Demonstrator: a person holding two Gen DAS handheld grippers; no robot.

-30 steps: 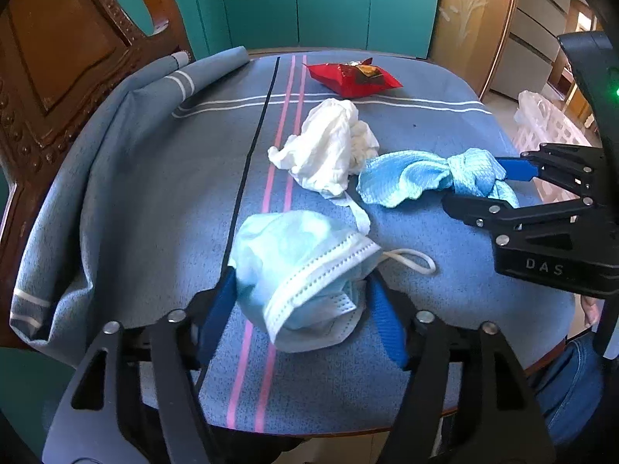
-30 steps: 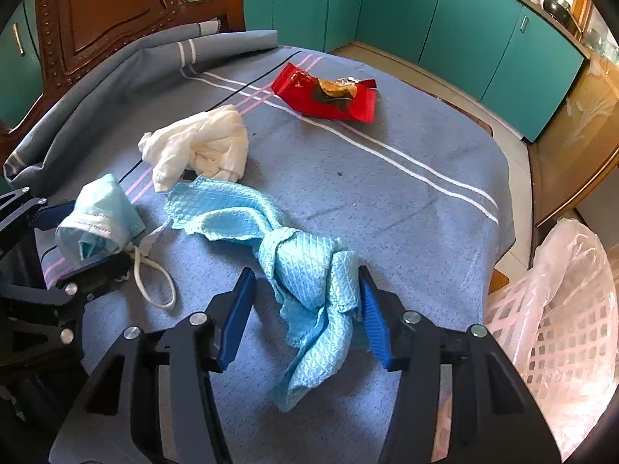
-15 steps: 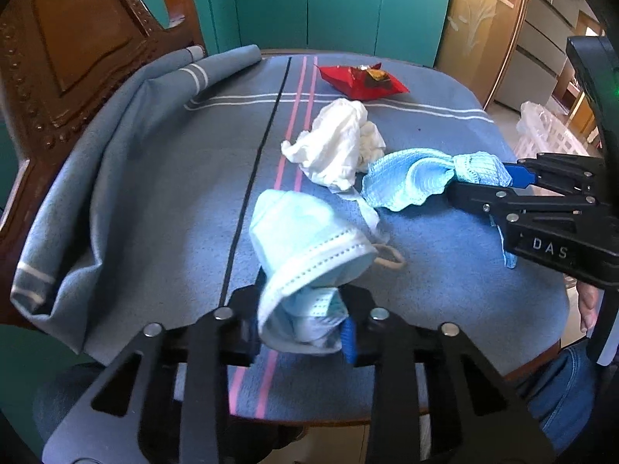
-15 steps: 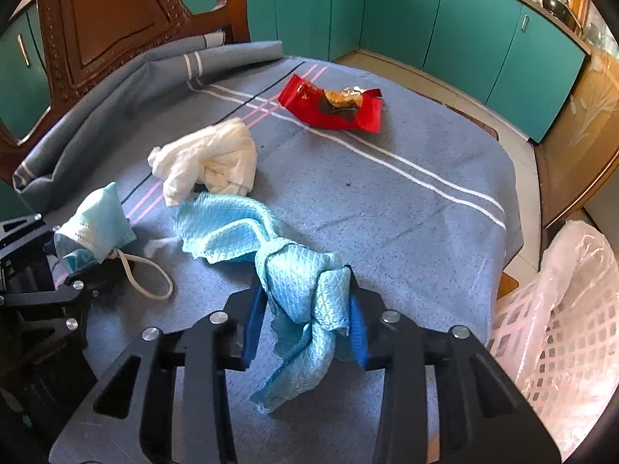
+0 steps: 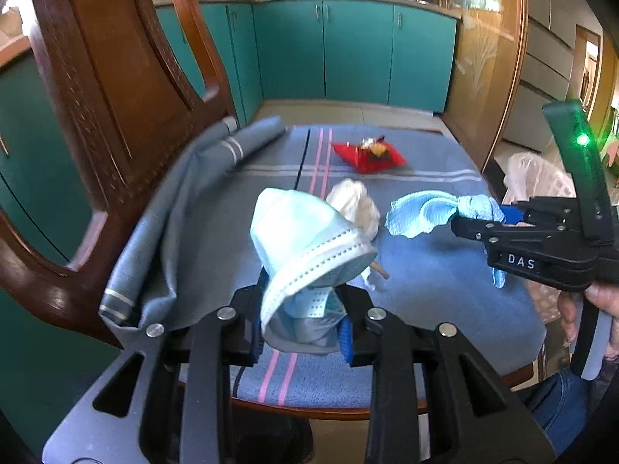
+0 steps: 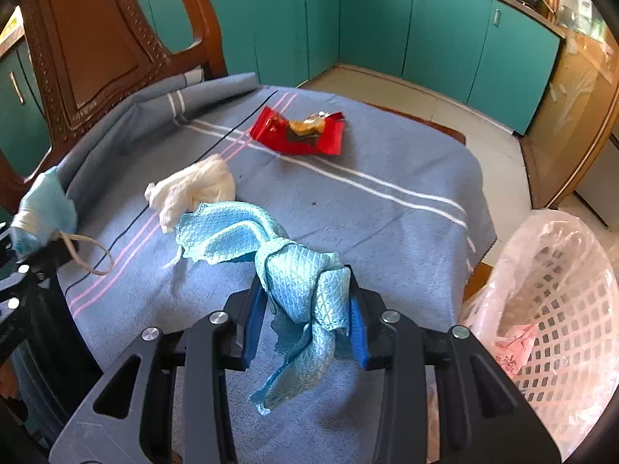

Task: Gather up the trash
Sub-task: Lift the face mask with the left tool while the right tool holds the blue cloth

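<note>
Teal-cabinet kitchen, blue striped tablecloth (image 6: 387,232) | my left claw (image 5: 301,328) clamps pale-blue face mask (image 5: 305,239) | right claw (image 6: 305,317) clamps turquoise waffle cloth (image 6: 301,282), both lifted | white crumpled tissue (image 6: 193,189), far red wrapper (image 6: 298,131) remain | white lined basket (image 6: 561,290) right

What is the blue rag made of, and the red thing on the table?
The blue rag, pinched in the right gripper, looks like soft woven cloth: diamond-patterned weave, limp folds. The red wrapper looks like thin glossy plastic or foil: it shines and lies crinkled open.
</note>
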